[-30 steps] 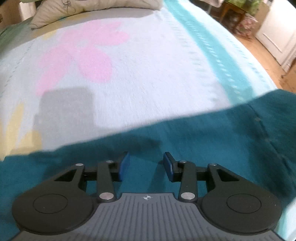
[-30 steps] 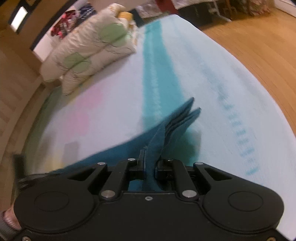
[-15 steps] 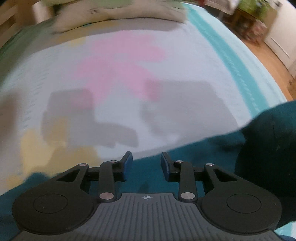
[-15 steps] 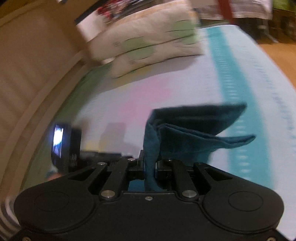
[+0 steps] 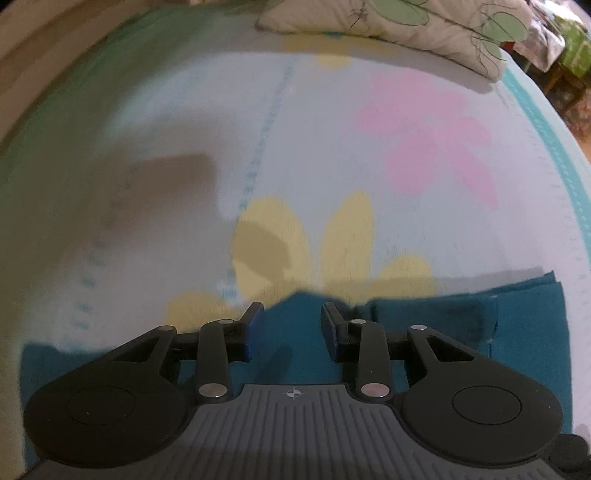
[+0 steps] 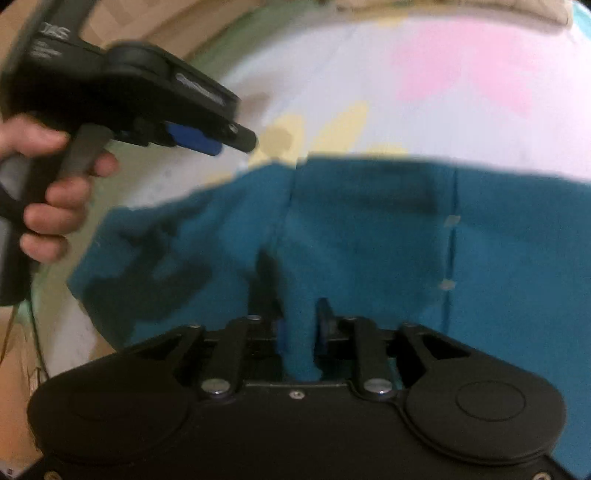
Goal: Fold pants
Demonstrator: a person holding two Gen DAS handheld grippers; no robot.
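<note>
The teal pants [image 6: 369, 229] lie folded over on the flowered bed sheet [image 6: 461, 110]. My right gripper [image 6: 299, 332] is shut on a fold of the pants, which runs up between its jaws. My left gripper [image 5: 290, 330] is open and empty, hovering just above the pants [image 5: 443, 325] near their far edge. In the right wrist view the left gripper [image 6: 207, 142] shows at upper left, held in a hand, above the sheet beside the pants' left end.
A pillow [image 5: 388, 22] lies at the head of the bed. The sheet [image 5: 295, 147] with pink and yellow flowers stretches beyond the pants. A wooden bed frame [image 6: 155, 22] runs along the left. Floor and furniture show at far right [image 5: 569, 55].
My right gripper has carried the held pant end over to the left and laid it on the rest of the pants. My left gripper has swung left, still open.
</note>
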